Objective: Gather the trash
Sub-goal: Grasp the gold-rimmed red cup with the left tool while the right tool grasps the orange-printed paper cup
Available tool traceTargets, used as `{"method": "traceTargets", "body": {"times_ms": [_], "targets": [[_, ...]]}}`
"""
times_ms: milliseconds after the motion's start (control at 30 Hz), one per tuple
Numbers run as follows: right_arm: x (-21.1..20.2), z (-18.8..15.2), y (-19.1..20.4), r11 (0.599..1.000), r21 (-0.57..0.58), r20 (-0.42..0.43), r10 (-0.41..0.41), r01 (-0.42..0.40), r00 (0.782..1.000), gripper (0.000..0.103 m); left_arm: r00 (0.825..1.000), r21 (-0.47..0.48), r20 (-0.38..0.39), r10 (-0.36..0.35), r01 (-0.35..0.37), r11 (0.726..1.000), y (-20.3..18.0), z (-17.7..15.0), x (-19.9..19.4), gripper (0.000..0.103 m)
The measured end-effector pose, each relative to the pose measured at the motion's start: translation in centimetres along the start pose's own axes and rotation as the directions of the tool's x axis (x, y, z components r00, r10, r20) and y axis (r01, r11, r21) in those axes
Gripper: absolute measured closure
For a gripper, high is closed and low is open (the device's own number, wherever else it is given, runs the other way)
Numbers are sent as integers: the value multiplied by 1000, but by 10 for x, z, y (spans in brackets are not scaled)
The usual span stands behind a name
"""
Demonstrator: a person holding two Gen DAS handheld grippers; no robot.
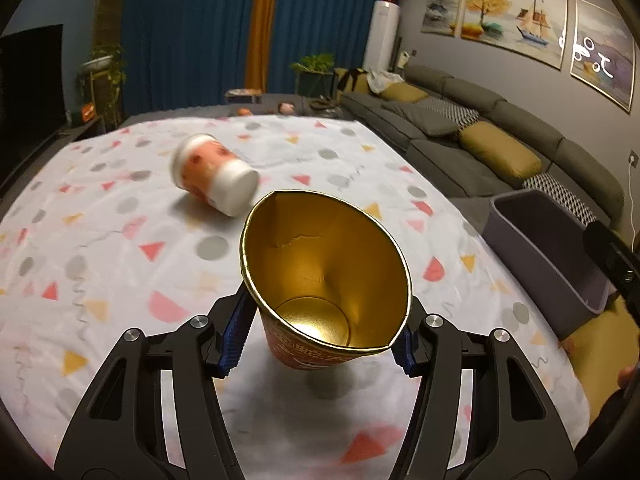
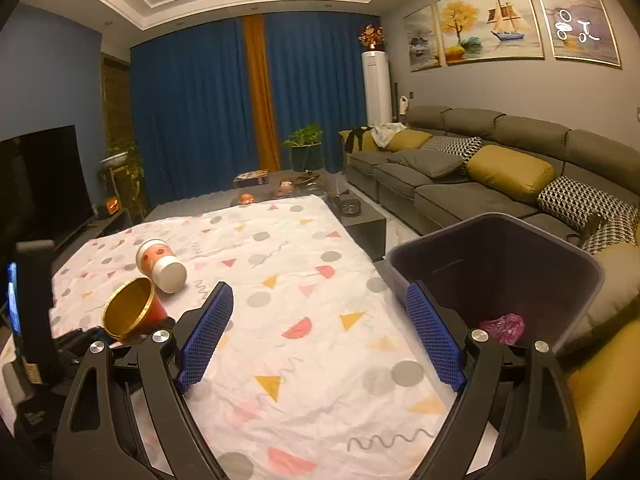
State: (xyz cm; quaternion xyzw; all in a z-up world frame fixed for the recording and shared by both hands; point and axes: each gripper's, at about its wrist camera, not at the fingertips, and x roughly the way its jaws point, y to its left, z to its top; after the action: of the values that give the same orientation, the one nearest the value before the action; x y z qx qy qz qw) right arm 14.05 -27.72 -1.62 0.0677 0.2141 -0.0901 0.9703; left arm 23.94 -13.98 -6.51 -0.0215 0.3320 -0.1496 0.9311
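Note:
A red paper cup [image 1: 326,276] with a gold lining sits between the blue pads of my left gripper [image 1: 320,332]. The pads press on its sides and the rim is squashed into an oval. The right wrist view shows the same cup [image 2: 132,308] tilted at the table's left, mouth towards the camera. A second cup [image 1: 214,178], orange and white, lies on its side on the cloth just beyond it [image 2: 160,260]. My right gripper [image 2: 320,296] hangs open over the cloth, nothing between its pads. Its right finger is at the near wall of the dark grey bin [image 2: 496,264].
A white cloth [image 2: 304,264] with coloured shapes covers the table. The bin [image 1: 548,248] stands off the table's right edge and holds a crumpled pink piece [image 2: 502,328]. A grey sofa [image 2: 480,184] with cushions runs along the right; a TV [image 2: 40,184] is at the left.

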Motion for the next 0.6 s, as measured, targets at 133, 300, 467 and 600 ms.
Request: {"method": "traceTargets", "body": {"times_ms": [133, 300, 467, 600], "targets": [[5, 4, 16, 999, -38, -3, 23, -23, 1000, 18, 999, -19, 25, 41, -40, 999, 26, 5, -16, 45], [20, 11, 52, 990, -111, -11, 83, -84, 996, 18, 989, -47, 60, 135, -133, 990, 67, 10, -31, 45], [49, 18, 89, 972, -147, -47, 179, -184, 983, 18, 975, -116, 47, 219, -213, 970, 115, 17, -30, 45], [81, 23, 120, 955, -181, -86, 225, -237, 971, 18, 959, -152, 47, 279, -269, 951, 145, 21, -29, 45]]}}
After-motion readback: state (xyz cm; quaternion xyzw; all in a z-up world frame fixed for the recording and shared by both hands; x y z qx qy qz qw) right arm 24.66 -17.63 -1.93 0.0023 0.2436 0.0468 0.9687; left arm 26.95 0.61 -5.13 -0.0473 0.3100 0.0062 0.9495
